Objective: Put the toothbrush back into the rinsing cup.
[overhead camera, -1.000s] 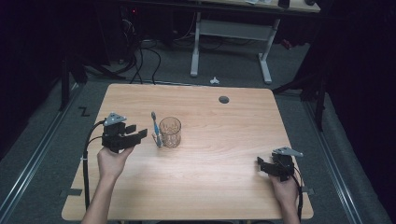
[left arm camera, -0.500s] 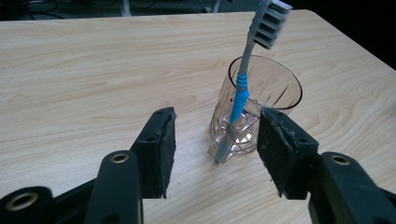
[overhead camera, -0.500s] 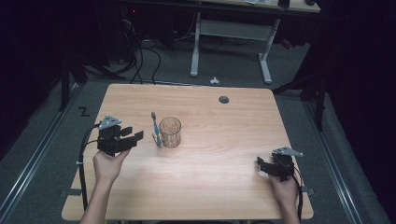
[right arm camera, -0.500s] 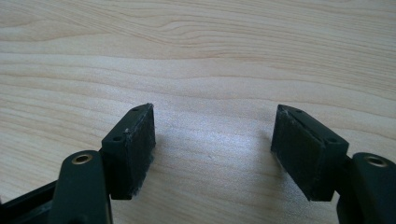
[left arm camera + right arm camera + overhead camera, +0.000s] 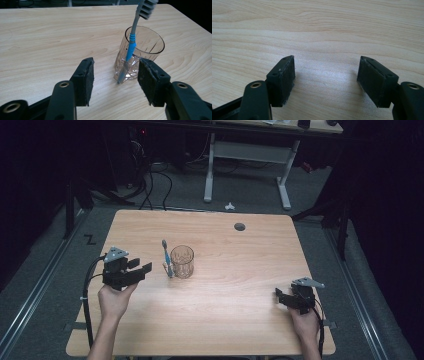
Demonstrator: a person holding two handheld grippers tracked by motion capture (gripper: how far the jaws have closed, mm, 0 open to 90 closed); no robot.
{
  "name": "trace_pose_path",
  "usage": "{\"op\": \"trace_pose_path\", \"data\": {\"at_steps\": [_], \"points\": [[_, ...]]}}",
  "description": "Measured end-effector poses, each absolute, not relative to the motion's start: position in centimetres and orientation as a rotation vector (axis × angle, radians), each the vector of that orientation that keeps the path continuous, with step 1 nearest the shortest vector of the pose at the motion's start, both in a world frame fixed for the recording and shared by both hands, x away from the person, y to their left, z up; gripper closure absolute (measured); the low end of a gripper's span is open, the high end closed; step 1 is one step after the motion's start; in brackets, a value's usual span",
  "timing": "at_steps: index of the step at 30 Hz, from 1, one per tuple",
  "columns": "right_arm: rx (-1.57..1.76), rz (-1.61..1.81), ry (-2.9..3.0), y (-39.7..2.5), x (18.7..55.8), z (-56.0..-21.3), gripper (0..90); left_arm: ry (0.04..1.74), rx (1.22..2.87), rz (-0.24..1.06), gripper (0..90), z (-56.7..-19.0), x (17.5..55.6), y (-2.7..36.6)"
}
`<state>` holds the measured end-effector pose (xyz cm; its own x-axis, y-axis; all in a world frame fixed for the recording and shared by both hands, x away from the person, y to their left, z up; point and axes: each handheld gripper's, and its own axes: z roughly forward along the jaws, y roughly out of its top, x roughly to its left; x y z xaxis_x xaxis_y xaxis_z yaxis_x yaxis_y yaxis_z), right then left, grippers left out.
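My left gripper (image 5: 141,270) hovers at centre-left of the high view, jaws wide apart and empty, aimed at the toothbrush (image 5: 131,44). The toothbrush, blue and grey plastic, leans against the outside of the ribbed clear glass tumbler (image 5: 143,51). Next, I judge, comes closing on its slim handle. My right gripper (image 5: 284,296) rests at lower right, gaping, holding nothing.

Dim lab: wooden table (image 5: 225,320), floor cables (image 5: 150,180), metal desk frame (image 5: 247,157).
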<state>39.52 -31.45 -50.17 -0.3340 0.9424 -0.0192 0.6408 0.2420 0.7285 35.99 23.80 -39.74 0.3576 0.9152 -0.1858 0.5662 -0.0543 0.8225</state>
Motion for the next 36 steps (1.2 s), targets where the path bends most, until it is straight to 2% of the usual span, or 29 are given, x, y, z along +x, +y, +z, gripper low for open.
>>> {"op": "trace_pose_path", "data": {"at_steps": [36], "points": [[1.444,0.874,2.061,-31.4,39.5,-50.2,30.6,1.372,1.707,0.472,46.8,-42.0,34.9,24.4]]}}
